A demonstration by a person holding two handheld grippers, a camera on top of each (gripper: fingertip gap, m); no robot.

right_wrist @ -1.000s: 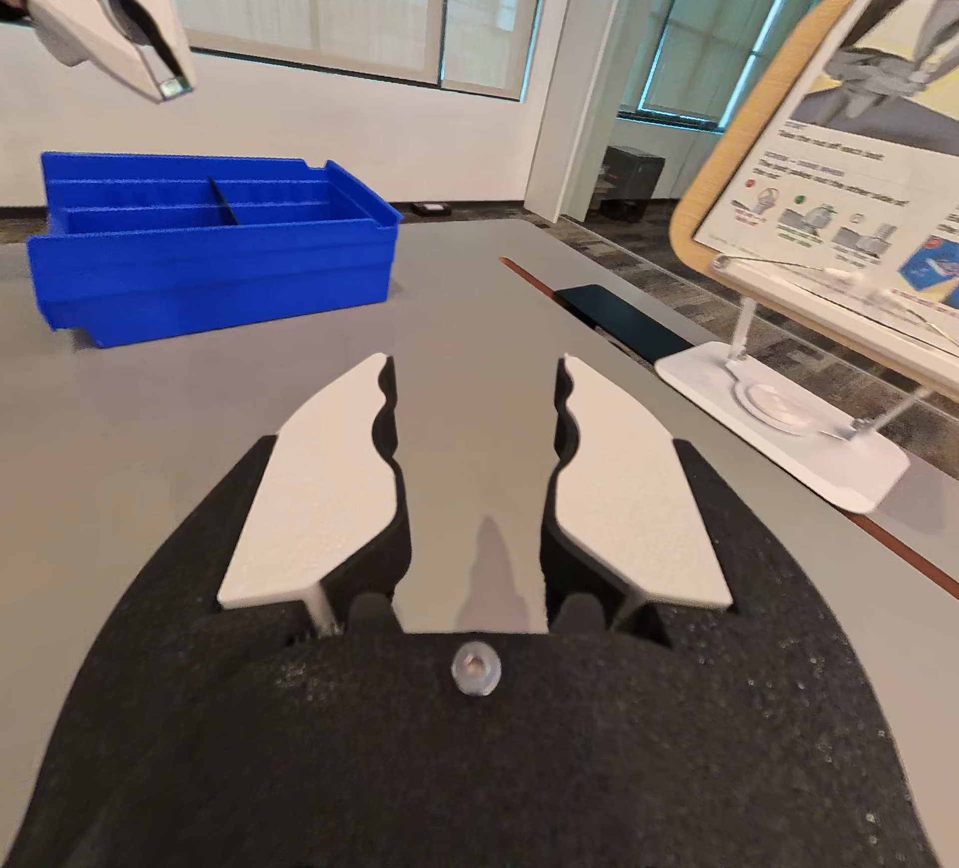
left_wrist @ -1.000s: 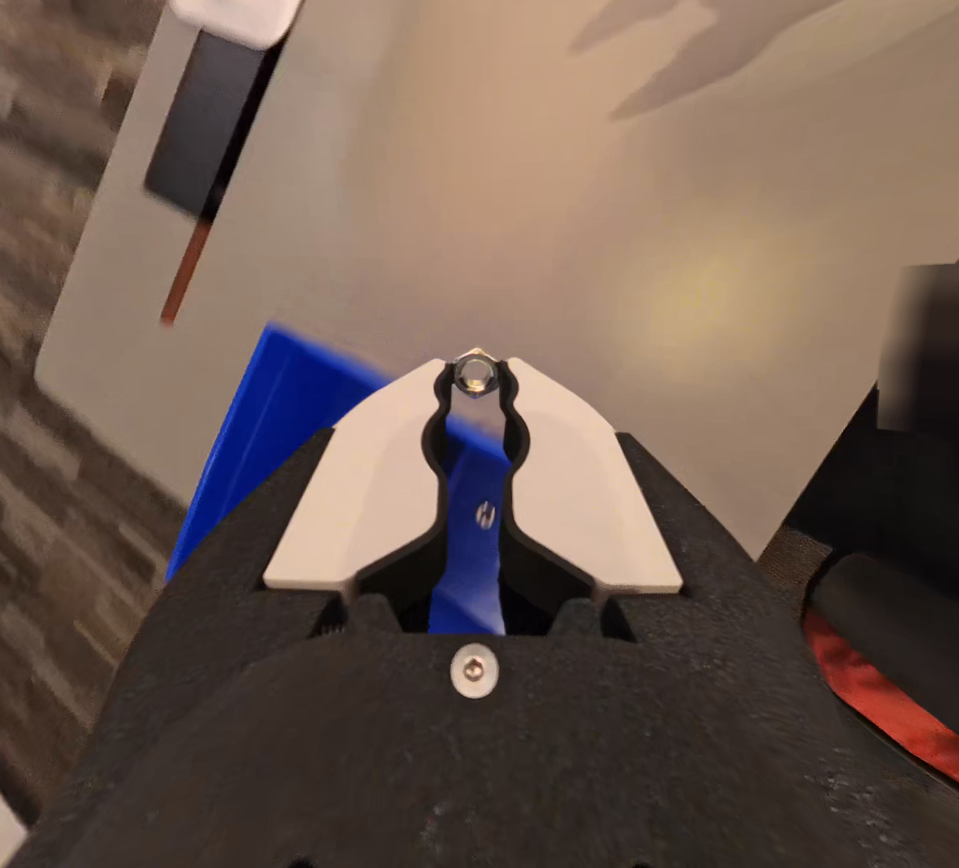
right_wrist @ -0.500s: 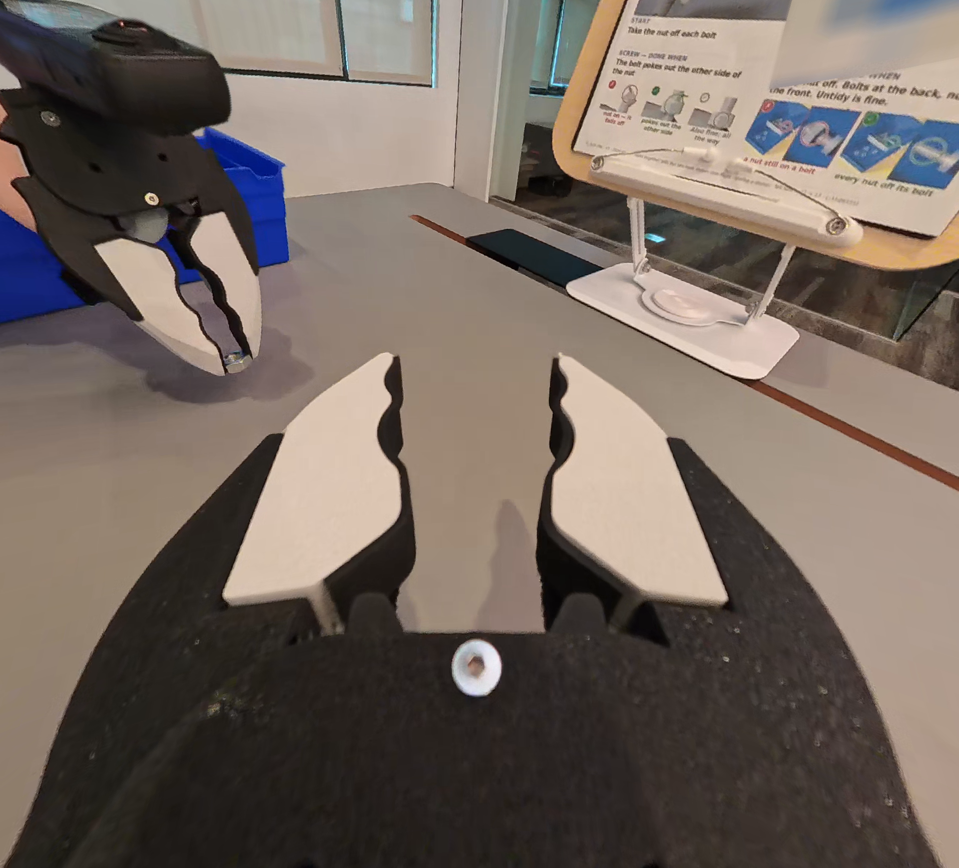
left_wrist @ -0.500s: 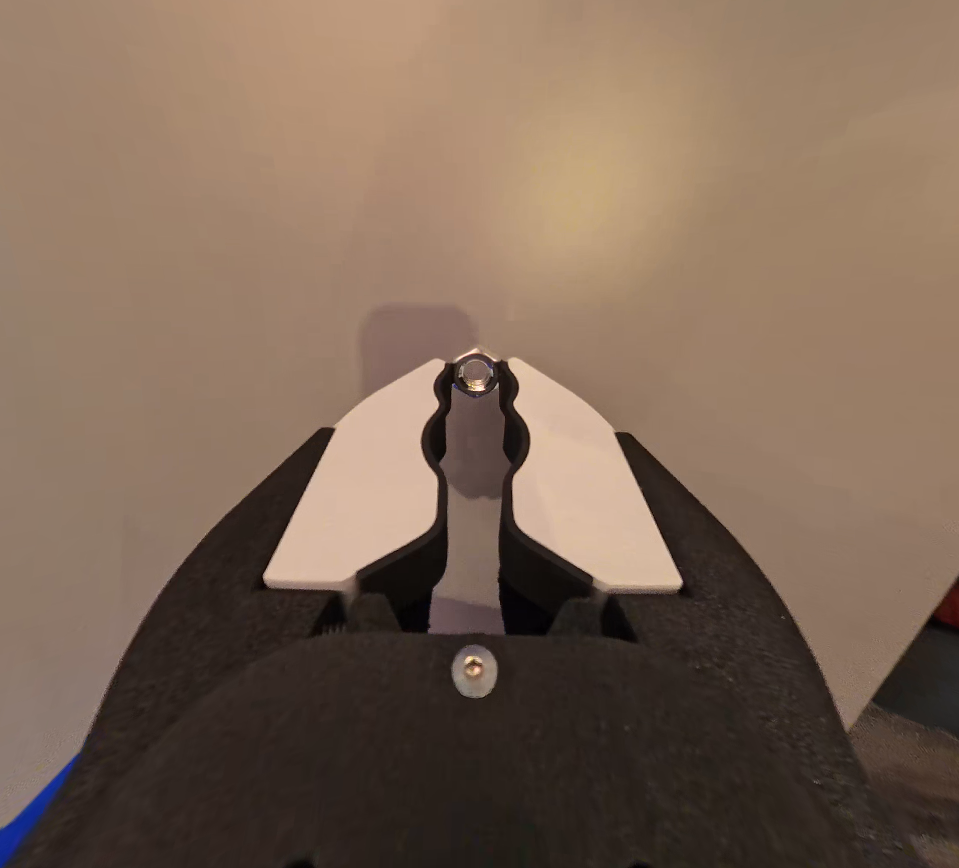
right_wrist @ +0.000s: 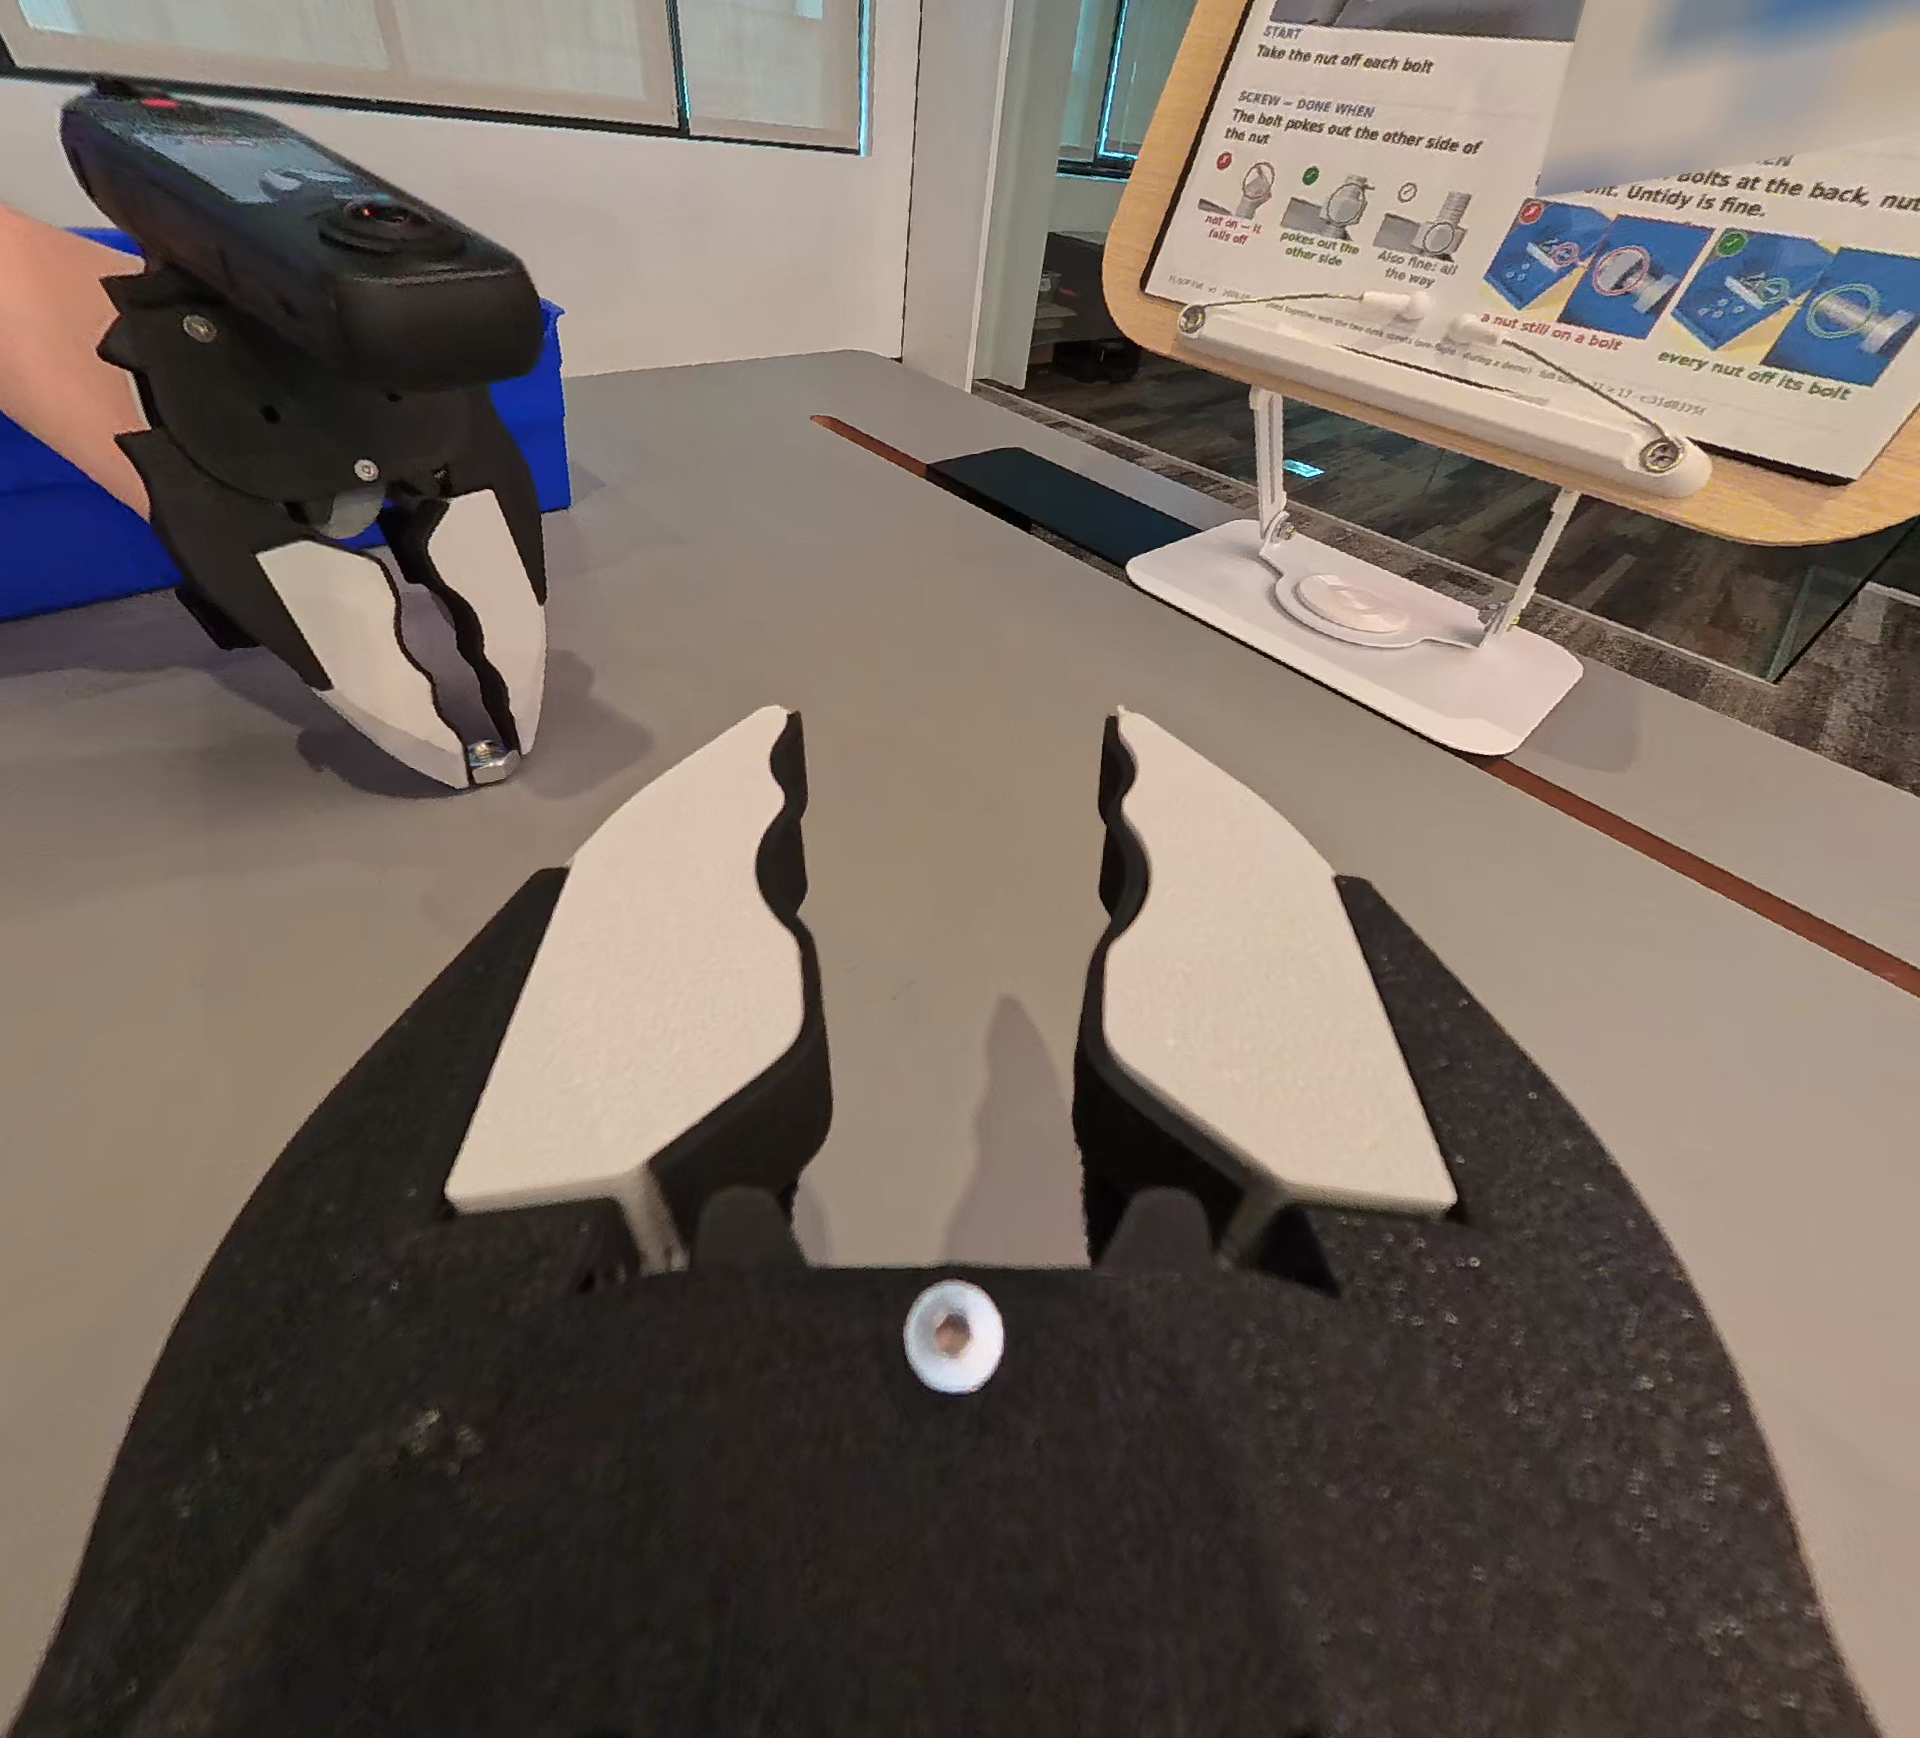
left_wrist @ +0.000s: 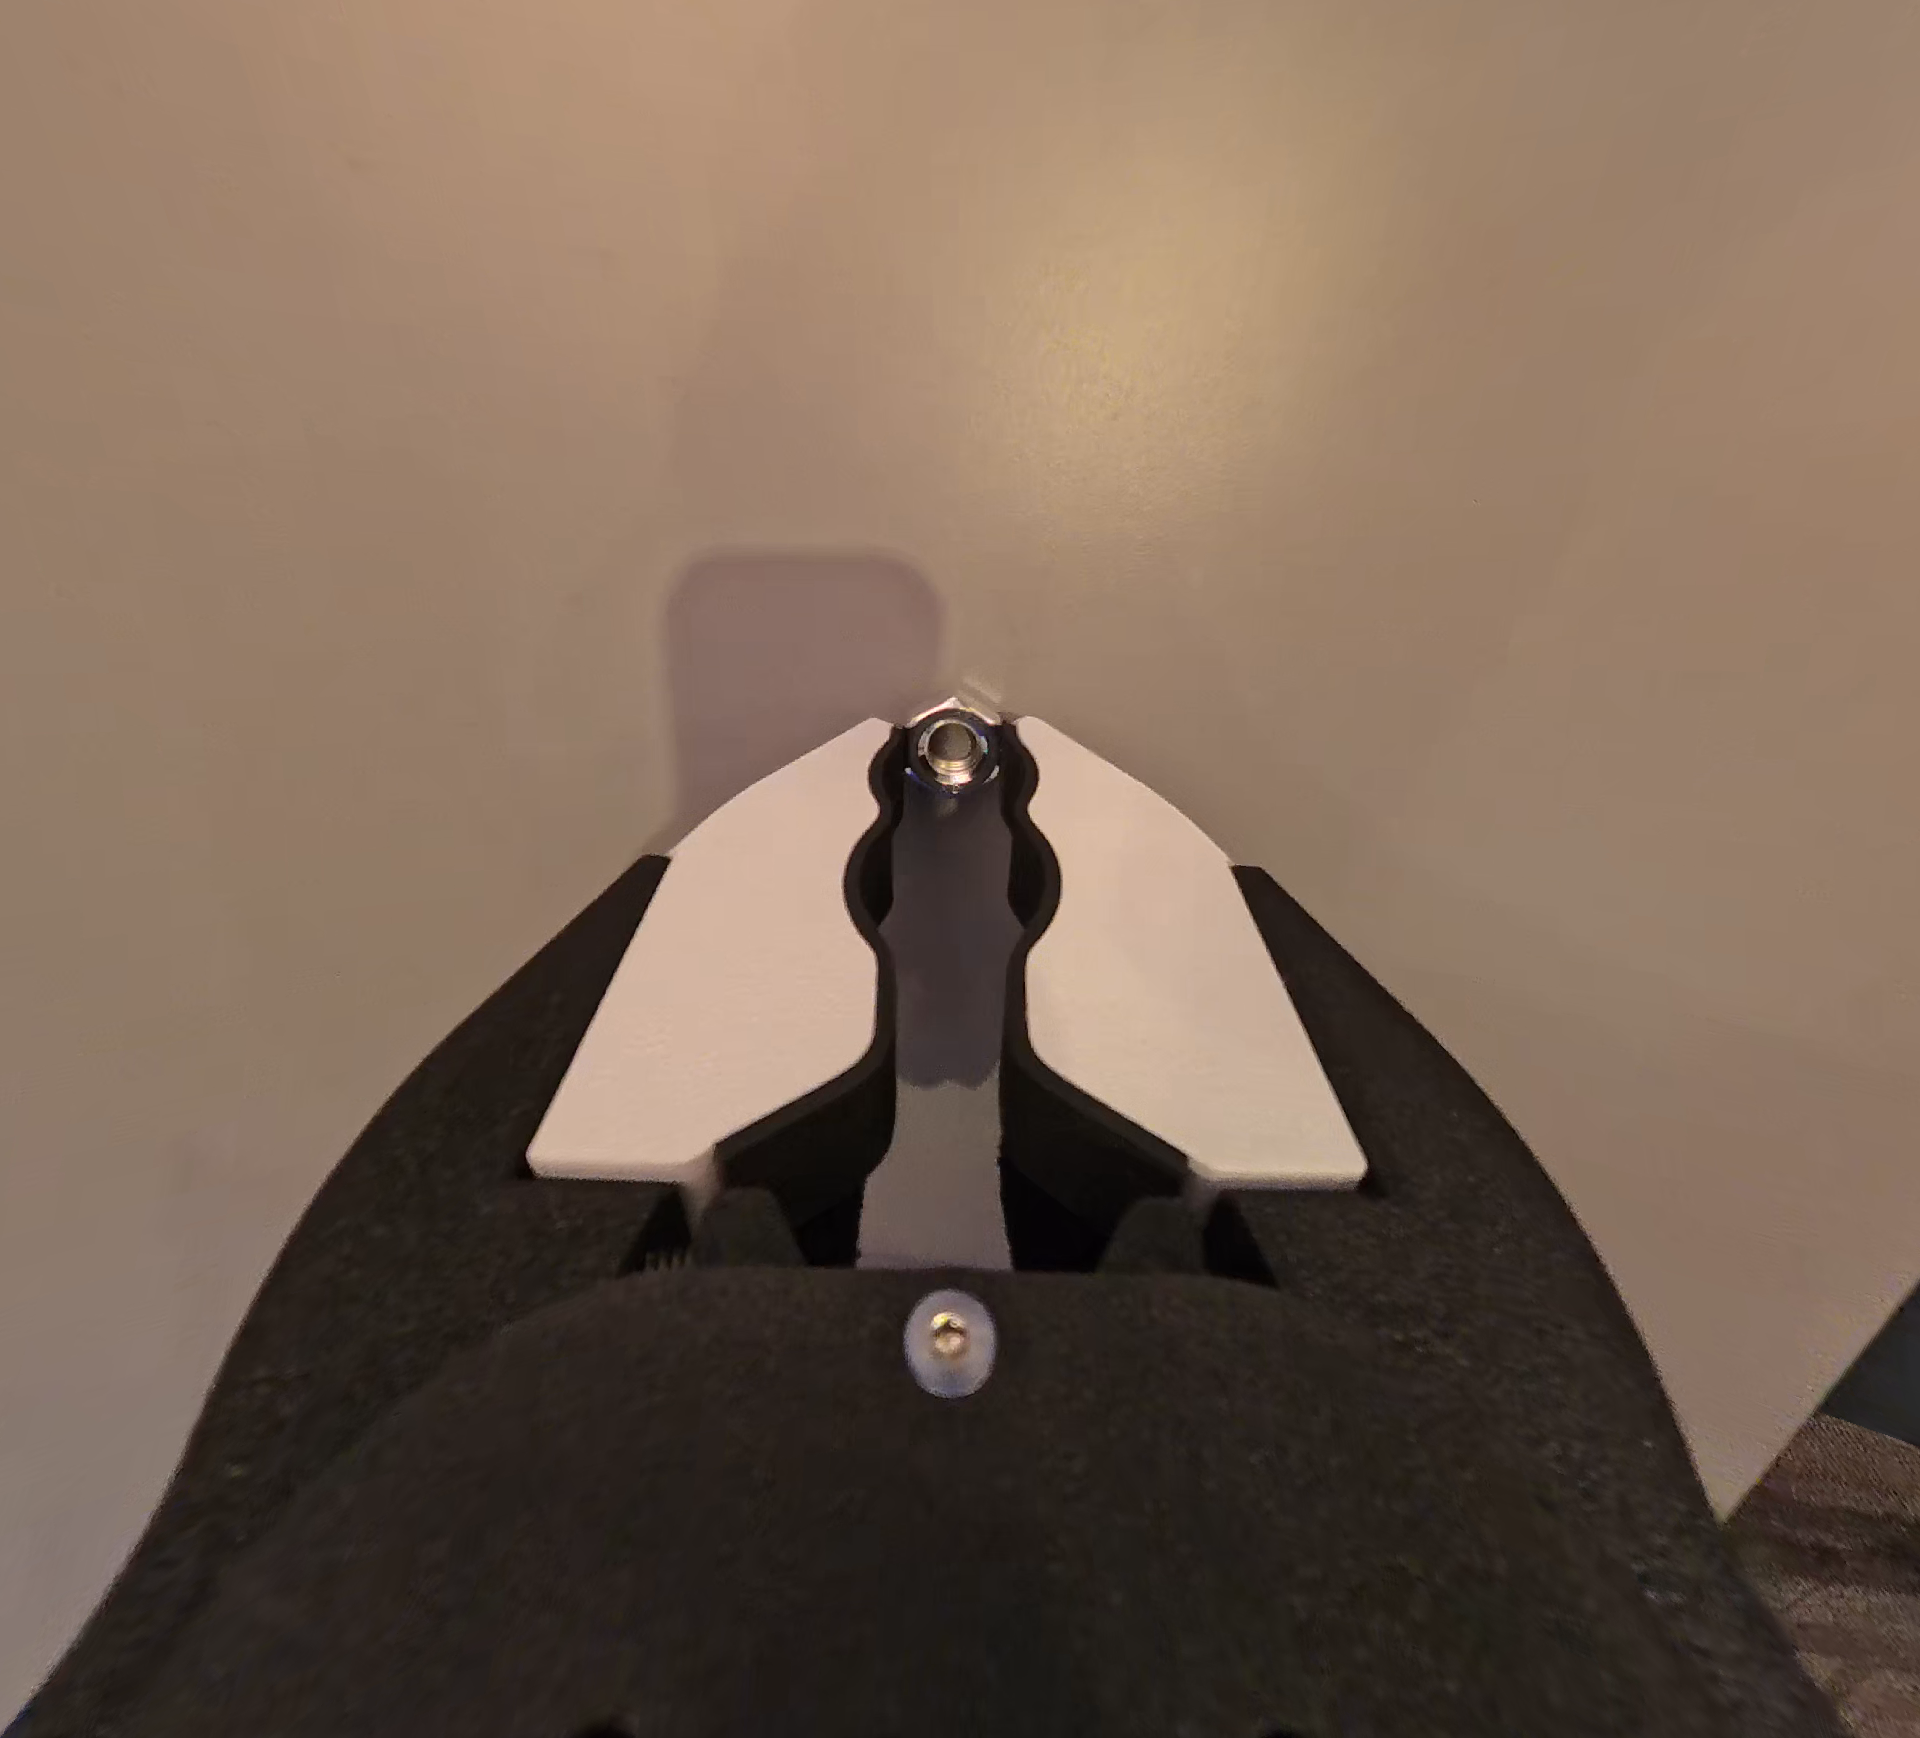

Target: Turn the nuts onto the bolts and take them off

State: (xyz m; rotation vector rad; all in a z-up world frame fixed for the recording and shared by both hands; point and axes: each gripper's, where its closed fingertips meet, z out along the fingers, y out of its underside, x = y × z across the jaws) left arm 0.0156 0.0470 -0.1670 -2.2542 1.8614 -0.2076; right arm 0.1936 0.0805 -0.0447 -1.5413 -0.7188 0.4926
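Note:
My left gripper (left_wrist: 951, 738) is shut on a small silver hex nut (left_wrist: 951, 748) at its fingertips and points steeply down at the grey table (left_wrist: 935, 286). In the right wrist view the left gripper (right_wrist: 488, 758) stands to the left with the nut (right_wrist: 490, 761) touching or just above the table. My right gripper (right_wrist: 951, 732) is open and empty, low over the table. No bolt is in view.
A blue bin (right_wrist: 62, 535) stands behind the left gripper. A white stand (right_wrist: 1351, 639) holds an instruction board (right_wrist: 1507, 161) at the right. A dark strip (right_wrist: 1049, 499) lies on the table near its far edge. A hand (right_wrist: 52, 358) holds the left gripper.
My left gripper has come down from high over the bin to the table in front of it, still shut on the nut. The right view has swung right; the right gripper stays open.

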